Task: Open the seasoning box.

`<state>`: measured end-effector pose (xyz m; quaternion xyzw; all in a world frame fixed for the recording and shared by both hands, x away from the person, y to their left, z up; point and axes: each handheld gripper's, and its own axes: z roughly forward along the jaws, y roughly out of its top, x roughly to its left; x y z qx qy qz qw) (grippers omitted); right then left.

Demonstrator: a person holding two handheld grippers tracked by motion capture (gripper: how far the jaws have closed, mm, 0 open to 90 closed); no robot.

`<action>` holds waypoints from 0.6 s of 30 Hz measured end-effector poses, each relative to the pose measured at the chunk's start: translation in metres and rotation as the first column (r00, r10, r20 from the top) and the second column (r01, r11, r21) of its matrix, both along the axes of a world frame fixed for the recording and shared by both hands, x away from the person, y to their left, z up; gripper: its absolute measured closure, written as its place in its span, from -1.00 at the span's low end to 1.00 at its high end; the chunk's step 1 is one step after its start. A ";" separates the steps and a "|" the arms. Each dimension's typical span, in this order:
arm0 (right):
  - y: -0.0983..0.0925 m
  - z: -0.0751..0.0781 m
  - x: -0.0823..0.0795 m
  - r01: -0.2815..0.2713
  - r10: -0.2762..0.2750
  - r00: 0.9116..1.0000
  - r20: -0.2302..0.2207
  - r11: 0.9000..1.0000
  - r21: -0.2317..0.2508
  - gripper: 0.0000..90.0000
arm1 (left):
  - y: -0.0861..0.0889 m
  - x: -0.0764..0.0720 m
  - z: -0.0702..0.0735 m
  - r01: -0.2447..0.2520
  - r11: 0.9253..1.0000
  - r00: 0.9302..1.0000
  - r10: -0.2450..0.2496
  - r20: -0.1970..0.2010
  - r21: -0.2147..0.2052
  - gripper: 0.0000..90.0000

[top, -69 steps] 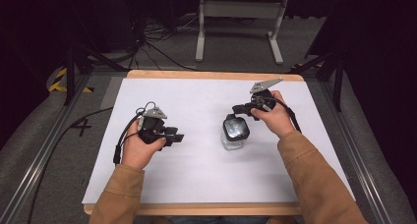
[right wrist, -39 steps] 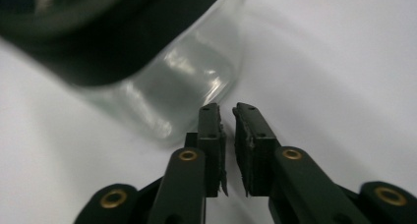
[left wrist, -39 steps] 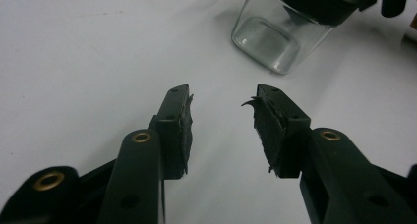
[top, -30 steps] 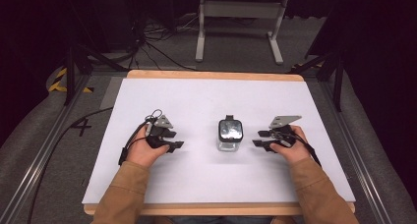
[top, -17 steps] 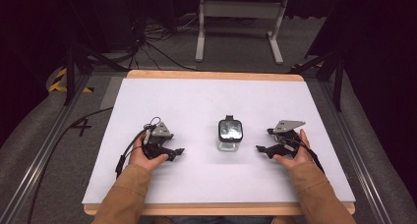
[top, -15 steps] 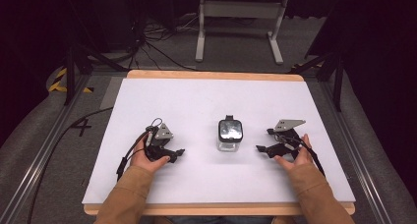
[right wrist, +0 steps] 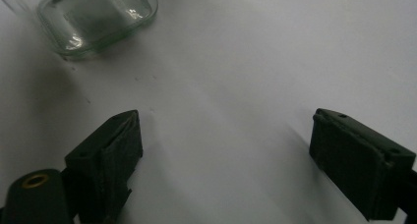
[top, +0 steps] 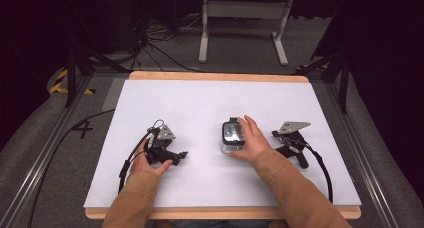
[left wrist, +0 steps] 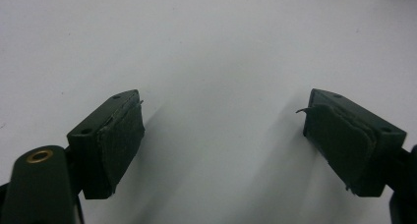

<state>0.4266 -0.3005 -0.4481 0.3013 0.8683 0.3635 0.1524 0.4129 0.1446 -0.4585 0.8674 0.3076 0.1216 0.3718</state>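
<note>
While the small glass jar (top: pixel 233 137) is standing near the middle of the white surface (top: pixel 210 103), the person's bare right hand (top: pixel 252 140) is touching its side; the right hand-held gripper (top: pixel 292 147) is lying just beside, jaws apart and empty; the left hand-held gripper (top: pixel 172 155), in the left hand (top: pixel 150 160), is gaping wide over bare surface.

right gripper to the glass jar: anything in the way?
Yes, partly: the person's bare right hand rests on the glass jar, on the side facing the right gripper, which lies on the white table with its jaws open. The right gripper view shows bare table up to the jar's glass.
</note>
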 end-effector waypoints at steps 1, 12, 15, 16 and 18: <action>0.000 0.000 0.000 0.001 -0.001 1.000 0.000 1.000 0.000 -0.72 | 0.000 0.000 0.000 -0.001 1.000 1.000 0.001 0.001 0.001 -0.65; 0.000 0.000 0.000 0.001 -0.001 1.000 0.000 1.000 0.000 -0.72 | 0.000 0.000 0.000 -0.002 1.000 1.000 0.002 0.001 0.002 -0.65; 0.000 0.000 0.000 0.002 -0.002 1.000 0.000 1.000 -0.001 -0.72 | 0.000 0.000 0.000 -0.002 1.000 1.000 0.002 0.003 0.001 -0.65; 0.000 0.000 0.000 0.002 -0.002 1.000 0.000 1.000 -0.001 -0.72 | 0.000 0.000 0.000 -0.002 1.000 1.000 0.002 0.003 0.000 -0.65; 0.000 0.000 0.000 0.002 -0.002 1.000 0.000 1.000 0.000 -0.72 | 0.000 0.000 0.000 0.000 1.000 1.000 0.000 -0.001 0.003 -0.66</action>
